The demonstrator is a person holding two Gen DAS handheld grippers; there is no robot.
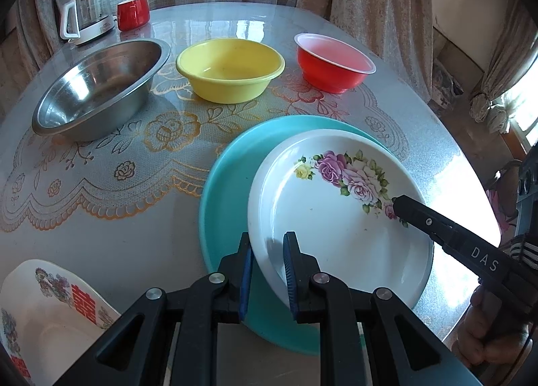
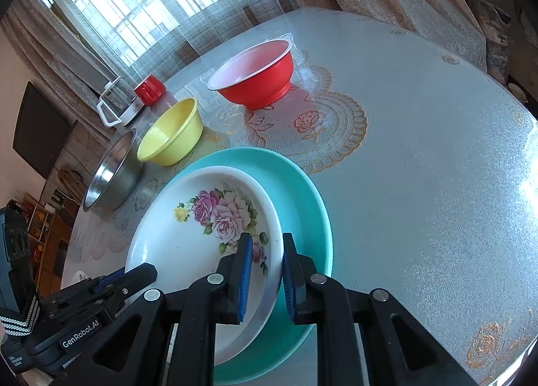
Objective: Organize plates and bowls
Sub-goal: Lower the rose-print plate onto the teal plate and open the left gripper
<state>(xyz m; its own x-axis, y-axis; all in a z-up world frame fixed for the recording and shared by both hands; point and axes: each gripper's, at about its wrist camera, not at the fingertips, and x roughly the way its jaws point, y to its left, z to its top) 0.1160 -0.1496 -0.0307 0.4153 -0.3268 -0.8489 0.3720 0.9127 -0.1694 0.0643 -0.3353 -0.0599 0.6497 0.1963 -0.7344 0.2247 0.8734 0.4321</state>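
A white plate with pink roses (image 1: pixel 336 228) (image 2: pixel 175 244) lies over a larger teal plate (image 1: pixel 225 184) (image 2: pixel 302 191) on the table. My left gripper (image 1: pixel 267 243) is shut on the white plate's near-left rim, one blue pad inside and one outside. My right gripper (image 2: pixel 266 246) is shut on the opposite rim the same way. In the left wrist view the right gripper (image 1: pixel 398 204) reaches in from the right. In the right wrist view the left gripper (image 2: pixel 148 273) shows at lower left. Whether the white plate rests on the teal one or hangs just above it I cannot tell.
A steel bowl (image 1: pixel 101 83) (image 2: pixel 111 174), a yellow bowl (image 1: pixel 230 68) (image 2: pixel 171 133) and a red bowl (image 1: pixel 333 61) (image 2: pixel 259 83) stand in a row behind. A red cup (image 1: pixel 132 12) and a glass kettle (image 1: pixel 89 14) sit at the far left. A white bowl with red characters (image 1: pixel 50 312) is near left.
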